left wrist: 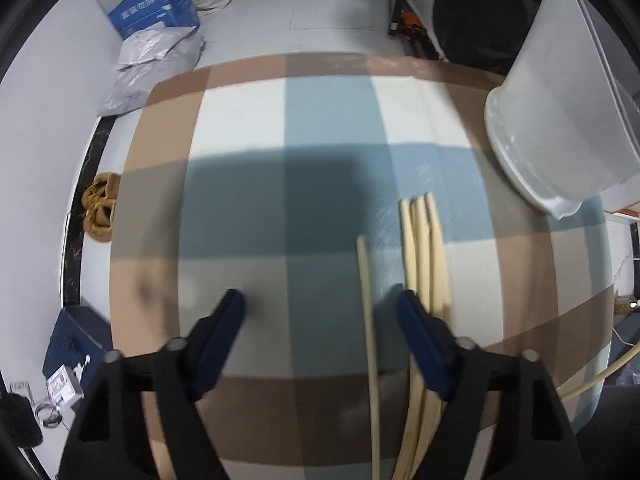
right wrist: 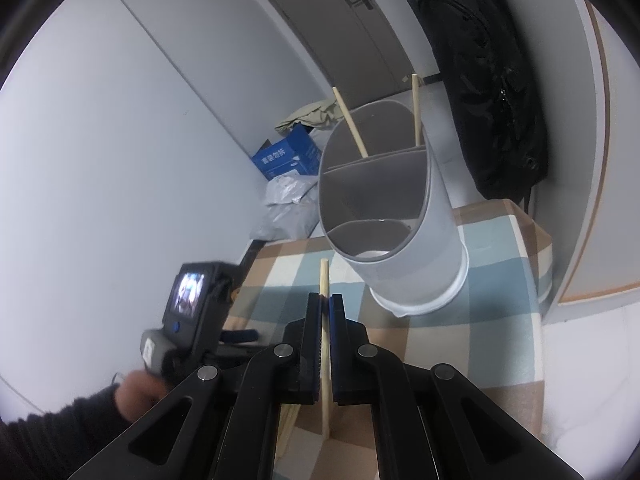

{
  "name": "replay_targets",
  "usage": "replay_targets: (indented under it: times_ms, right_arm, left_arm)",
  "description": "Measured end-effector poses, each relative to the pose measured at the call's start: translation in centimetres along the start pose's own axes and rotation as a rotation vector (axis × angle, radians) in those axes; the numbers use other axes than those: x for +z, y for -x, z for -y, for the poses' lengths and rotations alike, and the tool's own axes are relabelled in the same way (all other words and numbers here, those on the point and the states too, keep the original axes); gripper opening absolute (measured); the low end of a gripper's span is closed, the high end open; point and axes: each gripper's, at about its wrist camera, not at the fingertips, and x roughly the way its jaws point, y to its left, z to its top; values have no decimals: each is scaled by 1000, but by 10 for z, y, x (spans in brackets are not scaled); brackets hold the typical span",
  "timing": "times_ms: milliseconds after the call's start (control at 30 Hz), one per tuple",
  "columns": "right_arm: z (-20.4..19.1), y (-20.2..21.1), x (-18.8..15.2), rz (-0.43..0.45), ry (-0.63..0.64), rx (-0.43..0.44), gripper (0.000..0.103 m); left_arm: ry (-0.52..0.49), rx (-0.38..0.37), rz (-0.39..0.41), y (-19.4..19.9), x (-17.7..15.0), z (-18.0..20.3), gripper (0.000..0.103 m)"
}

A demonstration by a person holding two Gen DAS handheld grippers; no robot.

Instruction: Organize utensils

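My left gripper [left wrist: 320, 300] is wide open over chopsticks [left wrist: 426, 256] on the cloth [left wrist: 240, 128] | right gripper [right wrist: 325, 300] squeezes one chopstick [right wrist: 324, 276] | only right view shows two sticks [right wrist: 352, 120] inside the holder [right wrist: 436, 248]

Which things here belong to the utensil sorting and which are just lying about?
Job: chopstick clamped in the right gripper; loose chopsticks by the open left gripper; divided holder with two chopsticks inside.

Lying about: blue box, slippers, black bag.
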Motion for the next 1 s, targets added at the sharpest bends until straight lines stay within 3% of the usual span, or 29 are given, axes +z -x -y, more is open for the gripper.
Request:
replay_targets:
  times_ms: [67, 100, 133, 200, 267, 367, 600, 767, 867, 1000]
  right_arm:
    - [1, 0, 0, 0, -3, -3, 3]
    - [2, 0, 0, 0, -2, -10, 3]
    - [3, 0, 0, 0, -3, -13, 3]
    - [5, -1, 1, 1, -8, -18, 2]
    - [6, -1, 1, 2, -10, -27, 2]
    - [6, -2, 1, 1, 4, -44, 2]
    - [-3, -1, -3, 15, 57, -64, 2]
    - [-7, -2, -12, -6, 69, -79, 5]
    - [7, -14, -18, -89, -1, -96, 6]
    - [36, -34, -25, -184, -111, -154, 21]
  left_arm:
    - [-19, -10, 3, 1, 2, 1, 53]
    - [-21, -12, 4, 3, 3, 5, 40]
    - [-25, -11, 7, 4, 3, 7, 20]
    - [-42, -13, 3, 4, 3, 12, 1]
    - [-38, -1, 1, 5, 3, 14, 0]
    - [-15, -55, 18, 8, 0, 10, 0]
    - [36, -128, 198, 59, -22, 2, 0]
    - [74, -114, 320, 91, -46, -7, 0]
    - [81, -148, 348, 103, -51, -11, 0]
    - [82, -171, 346, 103, -51, -11, 0]
